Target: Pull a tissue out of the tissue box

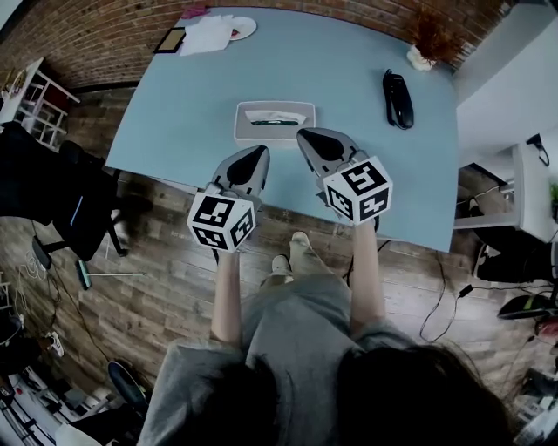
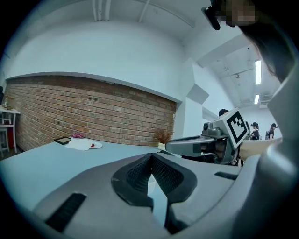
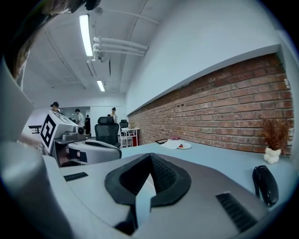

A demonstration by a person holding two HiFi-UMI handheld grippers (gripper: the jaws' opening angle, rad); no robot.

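The grey tissue box [image 1: 275, 121] lies on the light blue table [image 1: 174, 122], with a white tissue [image 1: 275, 116] showing in its top slot. In the head view my left gripper [image 1: 259, 153] hovers just in front of the box, a little left of its middle. My right gripper [image 1: 306, 136] is at the box's near right corner. Both point toward the box, and both have their jaws shut on nothing. My left gripper [image 2: 150, 157] and my right gripper [image 3: 149, 156] each hide the box behind their own jaws. The right gripper's body [image 2: 201, 144] shows in the left gripper view.
A black handset-like object [image 1: 398, 98] lies right of the box. At the table's far edge are white papers [image 1: 207, 37], a small plate [image 1: 243, 27], a dark notebook [image 1: 170, 39] and a vase of dried plants [image 1: 424, 54]. A black office chair [image 1: 74, 205] stands left of the table.
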